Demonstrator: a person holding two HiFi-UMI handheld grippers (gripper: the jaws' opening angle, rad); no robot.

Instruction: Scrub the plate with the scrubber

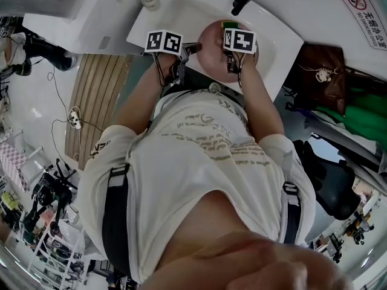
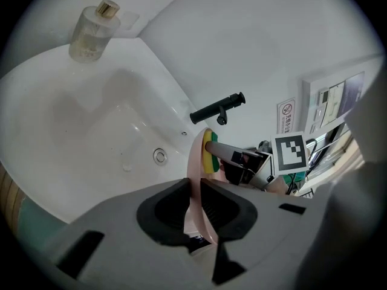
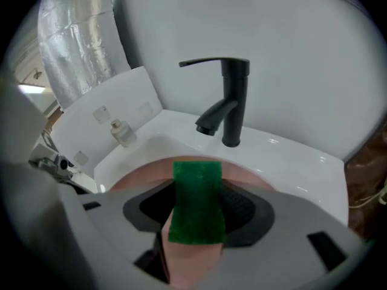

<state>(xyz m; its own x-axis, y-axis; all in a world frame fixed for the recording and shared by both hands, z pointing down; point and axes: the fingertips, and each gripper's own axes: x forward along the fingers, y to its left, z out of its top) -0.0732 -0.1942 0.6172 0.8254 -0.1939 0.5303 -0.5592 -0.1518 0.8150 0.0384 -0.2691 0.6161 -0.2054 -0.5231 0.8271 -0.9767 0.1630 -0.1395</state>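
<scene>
Over the white sink basin (image 1: 181, 11), the pink plate (image 1: 210, 44) is held up on edge, clear of the bottom. In the left gripper view it shows as a thin pink rim (image 2: 196, 162) running upright between the dark pads. The left gripper (image 2: 193, 207) is clamped on that rim, both pads pressing the plate's lower edge.

The green-and-yellow scrubber (image 2: 209, 153) lies against the plate's face near its upper edge. The right gripper (image 3: 196, 213) has its jaws closed on the scrubber (image 3: 195, 186), whose green face fills the gap between the pads, with the plate's pink curve (image 3: 145, 171) behind it. From the left gripper view, the right gripper (image 2: 242, 162) reaches in from the right, its marker cube beside it.

A black faucet (image 3: 227, 101) stands on the sink's far rim (image 3: 290, 156), its spout reaching over the basin. A clear bottle with a gold-coloured cap (image 2: 94, 32) sits at the sink's corner. A no-smoking sign (image 1: 363, 14) hangs on the wall to the right. A slatted wooden panel (image 1: 91, 101) lies to the person's left.
</scene>
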